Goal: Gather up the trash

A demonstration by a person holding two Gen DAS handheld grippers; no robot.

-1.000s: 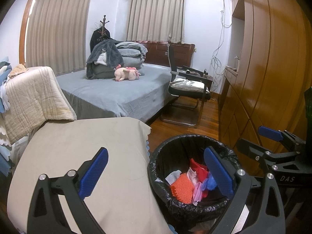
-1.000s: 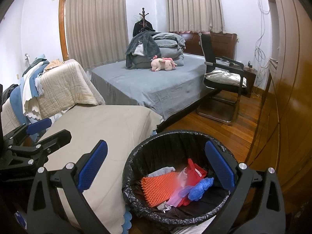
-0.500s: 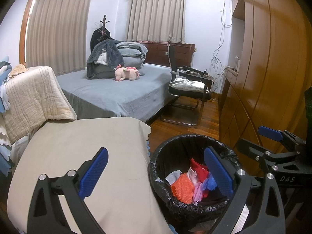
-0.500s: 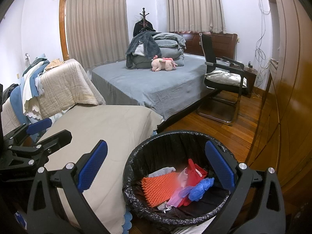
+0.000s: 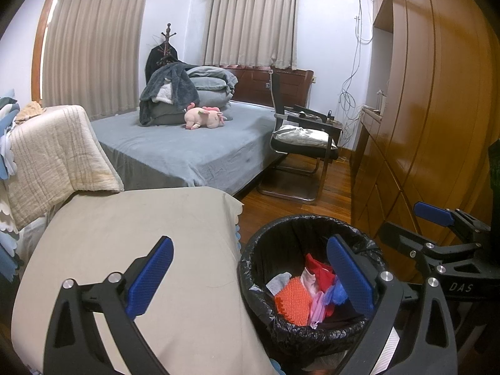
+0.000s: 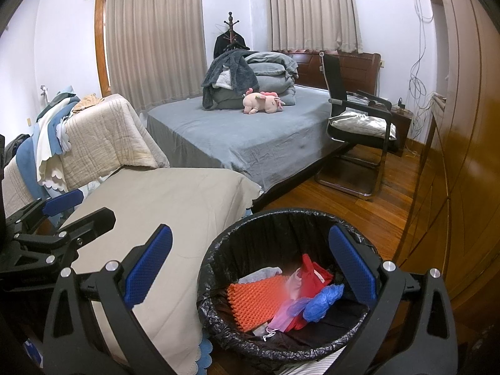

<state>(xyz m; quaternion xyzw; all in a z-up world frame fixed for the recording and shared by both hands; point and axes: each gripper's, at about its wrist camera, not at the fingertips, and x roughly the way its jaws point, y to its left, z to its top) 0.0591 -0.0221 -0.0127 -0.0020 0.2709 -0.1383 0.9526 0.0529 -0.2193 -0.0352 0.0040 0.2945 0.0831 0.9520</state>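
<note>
A round bin lined with a black bag [image 5: 250,268] [image 6: 212,250] stands on the wood floor beside a beige-covered surface. Inside lie an orange bumpy sheet [image 6: 253,297] [image 5: 292,300], a red wrapper [image 6: 312,276] [image 5: 318,270], a blue crumpled glove [image 6: 322,301] and pale scraps. My left gripper [image 5: 250,278] hangs open over the bin's left rim, nothing between its blue pads. My right gripper [image 6: 250,268] is open above the bin, also empty. Each gripper shows in the other's view: the right gripper [image 5: 434,218] and the left gripper [image 6: 59,206].
A beige-covered surface [image 5: 134,243] lies left of the bin. Beyond it are a grey bed [image 5: 187,147] with folded bedding and a pink plush toy [image 5: 204,117], a black chair [image 5: 306,140], and a wooden wardrobe [image 5: 422,125] along the right.
</note>
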